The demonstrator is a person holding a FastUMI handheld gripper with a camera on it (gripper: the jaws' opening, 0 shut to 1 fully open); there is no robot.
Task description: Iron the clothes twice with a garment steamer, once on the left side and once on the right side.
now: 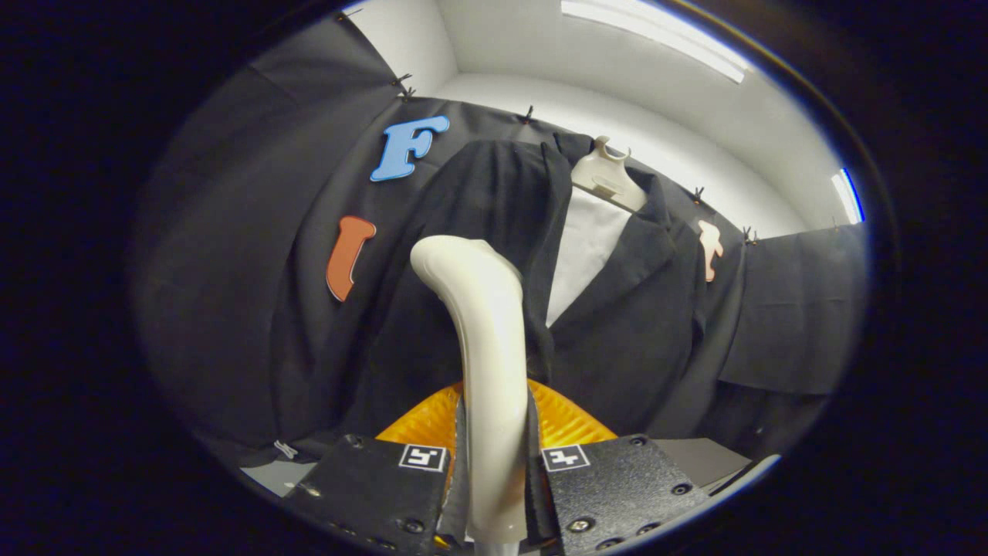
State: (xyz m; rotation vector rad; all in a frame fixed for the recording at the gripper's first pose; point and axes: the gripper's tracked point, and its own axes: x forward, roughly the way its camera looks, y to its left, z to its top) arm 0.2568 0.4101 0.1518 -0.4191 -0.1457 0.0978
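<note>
Fingers [494,463] pinch the cream garment steamer [482,371] handle from both sides. The steamer rises toward twelve o'clock, its head against the hanging black jacket [617,324], left of the lapel.

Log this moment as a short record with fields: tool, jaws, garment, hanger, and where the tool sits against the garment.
tool: cream garment steamer, handle upright, head at the top
jaws: gripper shut on the steamer handle, one finger on each side
garment: black jacket hanging open over a white shirt
hanger: pale hanger at the collar
position: steamer head in front of the jacket panel beside the shirt opening; contact cannot be told
</note>
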